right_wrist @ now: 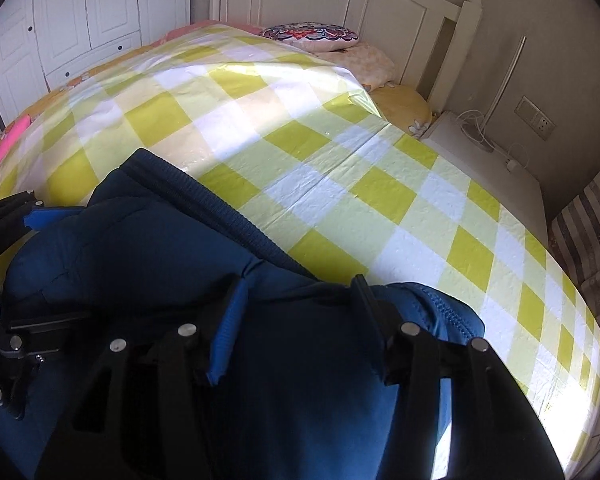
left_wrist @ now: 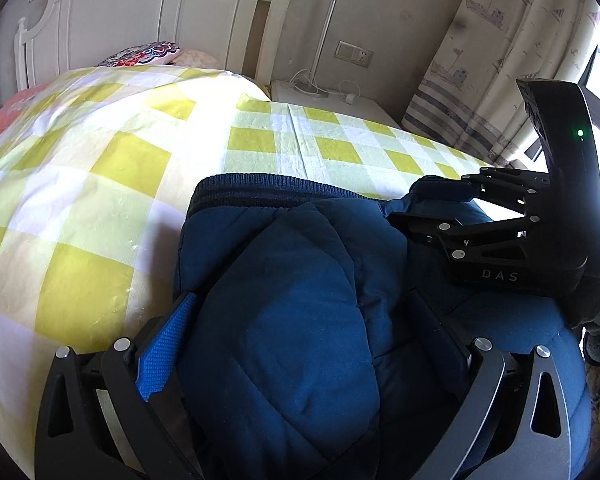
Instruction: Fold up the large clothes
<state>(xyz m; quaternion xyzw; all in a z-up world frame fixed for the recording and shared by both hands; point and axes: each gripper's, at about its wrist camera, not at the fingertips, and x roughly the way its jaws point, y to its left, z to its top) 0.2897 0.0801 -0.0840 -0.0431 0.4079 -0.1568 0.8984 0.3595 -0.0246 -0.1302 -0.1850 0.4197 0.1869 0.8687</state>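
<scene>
A navy quilted jacket (left_wrist: 300, 320) lies bunched in thick folds on the checked bed, filling my left view from 4 to 7 o'clock. Its ribbed knit hem (right_wrist: 216, 208) runs along the far edge, toward 12 o'clock.

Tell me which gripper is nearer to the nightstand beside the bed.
Right. The right gripper holds the blue jacket on the side toward the nightstand; the left gripper grips the same jacket farther along the bed, away from it.
</scene>
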